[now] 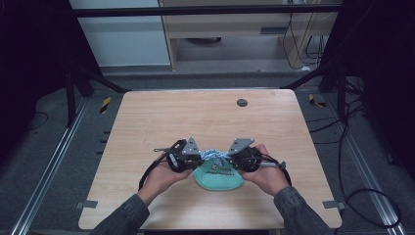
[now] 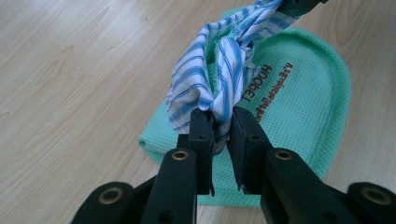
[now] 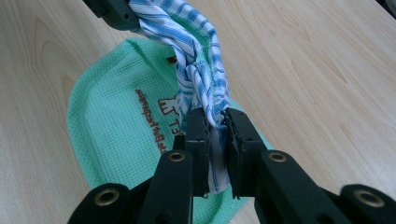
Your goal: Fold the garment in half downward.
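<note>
On the wooden surface (image 1: 161,122), a green cloth (image 1: 218,177) lies flat toward the six o'clock edge, its rounded side toward the person. A bunched blue-and-white striped cloth (image 1: 212,154) is held above the green cloth's twelve o'clock edge, stretched between the two tools.

The left tongs (image 1: 198,157) come in from nine o'clock, held by the left hand (image 1: 164,174). In the left gripper view the left tongs (image 2: 219,126) are narrowed onto one end of the striped cloth (image 2: 219,74), the fabric pinched between the jaws, with the green cloth (image 2: 299,116) and its printed lettering lying beneath.

The right tongs (image 1: 230,156) come in from three o'clock, held by the right hand (image 1: 266,174). In the right gripper view the right tongs (image 3: 212,126) are likewise clamped on the other end of the striped cloth (image 3: 198,70), above the green cloth (image 3: 116,135).

The two tools sit close together, near the middle of the surface and slightly toward six o'clock. Bare wood spreads wide toward twelve, nine and three o'clock. A small dark round disc (image 1: 242,102) sits near the twelve o'clock edge, well apart from the cloths. The green cloth's six o'clock edge lies near the surface's front edge without reaching it.
</note>
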Tool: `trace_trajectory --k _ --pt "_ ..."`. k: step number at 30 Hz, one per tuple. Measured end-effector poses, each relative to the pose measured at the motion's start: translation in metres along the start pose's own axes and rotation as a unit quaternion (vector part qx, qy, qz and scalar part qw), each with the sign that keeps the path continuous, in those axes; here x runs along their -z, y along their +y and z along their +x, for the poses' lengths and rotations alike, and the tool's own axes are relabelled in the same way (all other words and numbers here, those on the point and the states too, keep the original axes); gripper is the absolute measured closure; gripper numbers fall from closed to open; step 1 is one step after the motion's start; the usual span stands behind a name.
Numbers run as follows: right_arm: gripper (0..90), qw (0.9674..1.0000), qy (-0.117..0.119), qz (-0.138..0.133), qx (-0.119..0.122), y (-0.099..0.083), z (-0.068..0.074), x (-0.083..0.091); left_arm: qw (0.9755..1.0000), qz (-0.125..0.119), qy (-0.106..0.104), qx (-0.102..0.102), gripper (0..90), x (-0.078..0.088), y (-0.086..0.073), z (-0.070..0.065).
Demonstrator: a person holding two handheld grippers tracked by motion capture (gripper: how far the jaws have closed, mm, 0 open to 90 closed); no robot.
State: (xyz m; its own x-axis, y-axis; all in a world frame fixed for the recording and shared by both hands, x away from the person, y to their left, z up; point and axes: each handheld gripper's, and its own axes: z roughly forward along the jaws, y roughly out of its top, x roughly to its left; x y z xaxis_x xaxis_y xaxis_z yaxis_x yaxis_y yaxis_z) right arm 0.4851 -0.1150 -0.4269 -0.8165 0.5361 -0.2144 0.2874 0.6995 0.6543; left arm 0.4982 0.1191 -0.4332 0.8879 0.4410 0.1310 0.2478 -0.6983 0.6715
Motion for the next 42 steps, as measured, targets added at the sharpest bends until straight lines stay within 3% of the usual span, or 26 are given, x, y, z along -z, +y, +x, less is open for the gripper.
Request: trace_trajectory --k 15,42 --pt "79.8 0.9999 0.009 0.008 0.006 -0.008 0.006 -0.001 0.9998 0.012 -0.012 -0.004 82.1 -0.004 -0.007 -0.007" --pt "79.6 0.9994 0.027 0.019 0.001 -0.025 0.018 -0.009 0.9992 0.026 -0.030 0.006 84.0 -0.014 -0.028 -0.014"
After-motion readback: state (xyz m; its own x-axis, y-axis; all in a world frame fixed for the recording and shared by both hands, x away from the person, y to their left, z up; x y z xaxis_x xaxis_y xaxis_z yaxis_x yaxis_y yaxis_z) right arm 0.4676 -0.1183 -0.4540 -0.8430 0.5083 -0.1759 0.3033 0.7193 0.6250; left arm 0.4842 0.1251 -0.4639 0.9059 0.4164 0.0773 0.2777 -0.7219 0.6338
